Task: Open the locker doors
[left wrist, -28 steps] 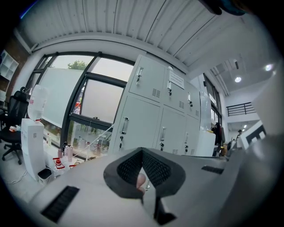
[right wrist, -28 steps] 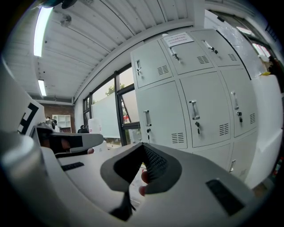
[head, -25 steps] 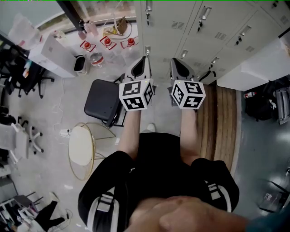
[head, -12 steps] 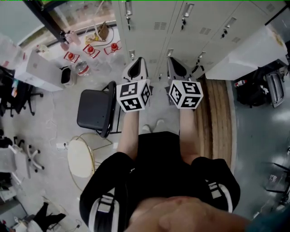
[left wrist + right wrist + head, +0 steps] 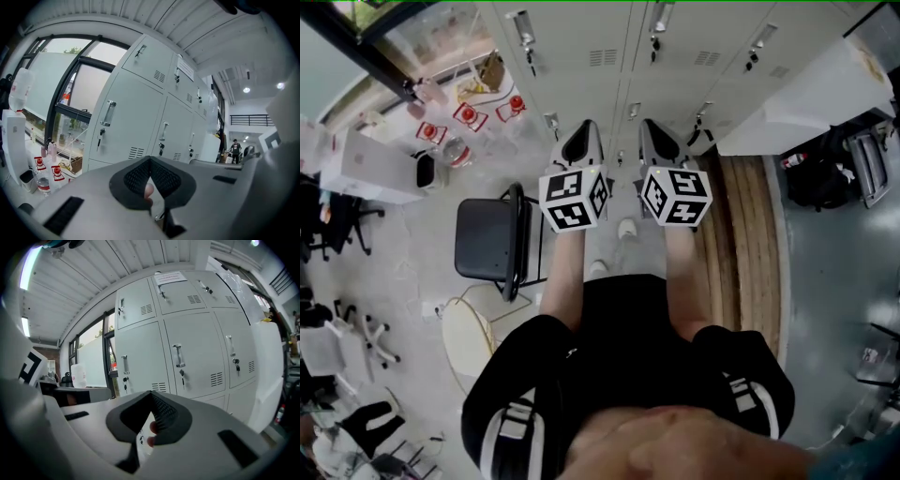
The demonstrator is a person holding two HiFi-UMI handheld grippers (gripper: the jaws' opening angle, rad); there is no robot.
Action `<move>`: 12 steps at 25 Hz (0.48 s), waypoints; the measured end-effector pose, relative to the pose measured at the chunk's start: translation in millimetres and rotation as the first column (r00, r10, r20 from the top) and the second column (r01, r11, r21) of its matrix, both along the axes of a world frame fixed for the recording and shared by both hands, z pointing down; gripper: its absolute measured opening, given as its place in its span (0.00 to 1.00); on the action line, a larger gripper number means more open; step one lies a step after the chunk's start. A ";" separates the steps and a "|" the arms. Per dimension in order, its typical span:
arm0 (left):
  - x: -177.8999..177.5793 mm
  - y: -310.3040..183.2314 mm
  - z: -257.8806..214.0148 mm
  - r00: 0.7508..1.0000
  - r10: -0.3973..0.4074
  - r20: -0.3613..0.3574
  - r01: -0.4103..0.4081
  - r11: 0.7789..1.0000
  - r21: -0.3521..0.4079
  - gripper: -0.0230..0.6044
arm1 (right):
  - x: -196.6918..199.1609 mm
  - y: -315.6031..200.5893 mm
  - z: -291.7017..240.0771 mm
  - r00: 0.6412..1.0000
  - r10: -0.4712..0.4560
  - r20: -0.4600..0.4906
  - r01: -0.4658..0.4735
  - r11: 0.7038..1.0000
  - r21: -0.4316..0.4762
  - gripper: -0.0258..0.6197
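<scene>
1. Facing a bank of pale grey metal lockers (image 5: 609,42) at the far side; every visible door is closed, upright silver handles (image 5: 178,356) untouched.
2. Left gripper (image 5: 583,129) clenched, nothing between the jaws, short of the doors.
3. Right gripper (image 5: 650,127) also clenched and empty, just beside the left one.
4. Black square-seated chair (image 5: 483,239) on the floor at left.

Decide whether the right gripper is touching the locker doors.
Apart. The right gripper view shows the right gripper, jaws shut and empty, with open space before the locker doors.
</scene>
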State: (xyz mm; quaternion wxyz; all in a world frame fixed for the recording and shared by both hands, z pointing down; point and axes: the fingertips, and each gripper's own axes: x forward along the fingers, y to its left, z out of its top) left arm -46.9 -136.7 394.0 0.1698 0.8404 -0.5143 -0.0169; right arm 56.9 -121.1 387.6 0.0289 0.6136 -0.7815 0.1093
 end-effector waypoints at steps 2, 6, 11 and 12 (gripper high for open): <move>6.4 -18.7 1.0 1.000 -0.010 0.007 0.010 1.000 -0.005 0.04 | 6.5 -17.9 1.1 1.000 -0.006 -0.003 0.006 1.000 -0.001 0.05; 37.9 -53.6 -5.0 1.000 0.003 0.017 -0.003 1.000 0.018 0.04 | 38.5 -53.6 -1.5 1.000 0.004 0.005 -0.004 1.000 0.011 0.05; 84.9 -92.1 -23.8 0.999 0.026 0.029 -0.028 0.998 0.061 0.04 | 78.7 -96.1 -20.9 1.000 0.007 0.011 -0.008 0.999 0.043 0.05; 91.8 -99.0 -28.3 0.999 0.023 0.029 -0.026 0.997 0.072 0.04 | 85.0 -103.6 -25.6 1.000 0.001 0.011 -0.002 0.999 0.054 0.05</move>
